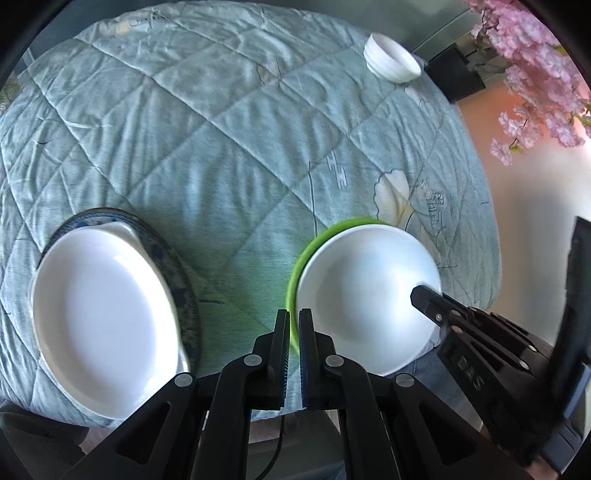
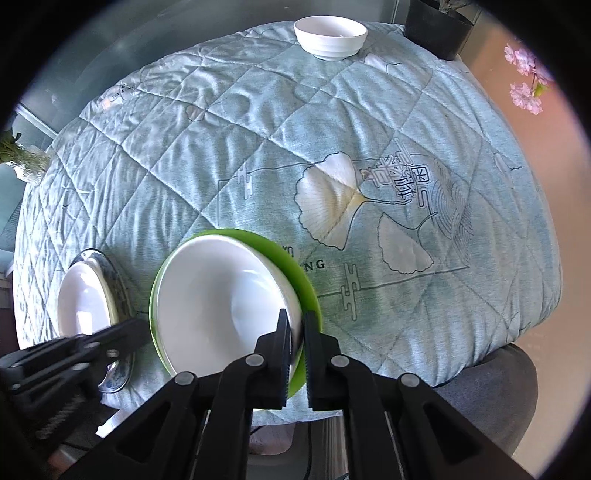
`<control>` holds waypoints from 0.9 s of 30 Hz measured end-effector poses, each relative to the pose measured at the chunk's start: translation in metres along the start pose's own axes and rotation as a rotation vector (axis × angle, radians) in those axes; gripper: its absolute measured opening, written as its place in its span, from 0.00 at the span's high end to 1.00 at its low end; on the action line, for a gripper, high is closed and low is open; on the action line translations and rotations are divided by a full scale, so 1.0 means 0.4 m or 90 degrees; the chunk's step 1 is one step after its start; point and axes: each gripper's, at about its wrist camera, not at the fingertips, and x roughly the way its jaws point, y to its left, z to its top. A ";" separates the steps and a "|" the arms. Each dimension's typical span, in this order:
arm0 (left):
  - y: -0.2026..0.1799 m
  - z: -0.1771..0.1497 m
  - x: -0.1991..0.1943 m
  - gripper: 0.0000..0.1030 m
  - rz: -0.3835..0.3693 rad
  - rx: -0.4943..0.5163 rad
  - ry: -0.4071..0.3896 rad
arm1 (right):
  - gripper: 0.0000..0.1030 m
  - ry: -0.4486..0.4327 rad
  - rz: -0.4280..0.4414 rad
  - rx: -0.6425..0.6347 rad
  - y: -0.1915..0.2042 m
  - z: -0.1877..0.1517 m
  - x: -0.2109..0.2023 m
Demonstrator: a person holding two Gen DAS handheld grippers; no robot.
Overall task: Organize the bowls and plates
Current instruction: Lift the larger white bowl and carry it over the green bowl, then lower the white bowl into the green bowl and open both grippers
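Printed on the quilted blue-green cloth [image 2: 369, 129] covering the table are ginkgo leaves, some Chinese characters too stylised to read, and the letters "NG" just beside the green plate [image 2: 295, 266]; the rest of that word is hiding behind the plate. The side of the right gripper, seen from the left wrist view, is carrying raised lettering that is too dim to read.

The white bowl [image 1: 369, 295] is sitting on the green plate at the near edge of the table. The right gripper [image 2: 295, 354] is pinching the bowl's near right rim, one finger inside the bowl and one outside. The left gripper [image 1: 293, 354] is pinching the green plate's near left rim, its fingers pressed almost together on that thin edge.

At the near left corner a white plate [image 1: 103, 317] is lying on a blue-patterned plate [image 1: 177, 280]. A small white ribbed bowl [image 2: 330, 37] is standing at the far edge, near a black pot [image 2: 437, 31] with pink blossoms [image 1: 535, 74]. The middle of the cloth is lying open between them.
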 end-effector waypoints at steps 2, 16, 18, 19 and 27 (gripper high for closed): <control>0.012 -0.004 -0.016 0.99 0.000 0.001 -0.006 | 0.94 0.000 0.002 0.004 0.000 0.002 0.000; 0.043 -0.039 -0.073 0.99 -0.013 0.002 -0.043 | 0.71 -0.011 0.022 -0.007 -0.007 0.009 -0.066; 0.044 -0.047 -0.081 0.99 -0.009 0.006 -0.049 | 0.68 -0.032 0.027 -0.011 -0.021 0.016 -0.092; 0.045 -0.050 -0.083 0.99 -0.006 0.007 -0.052 | 0.68 -0.037 0.030 -0.013 -0.027 0.021 -0.095; 0.056 -0.068 -0.104 0.96 0.004 0.014 -0.075 | 0.77 0.023 0.085 -0.006 -0.061 0.037 -0.006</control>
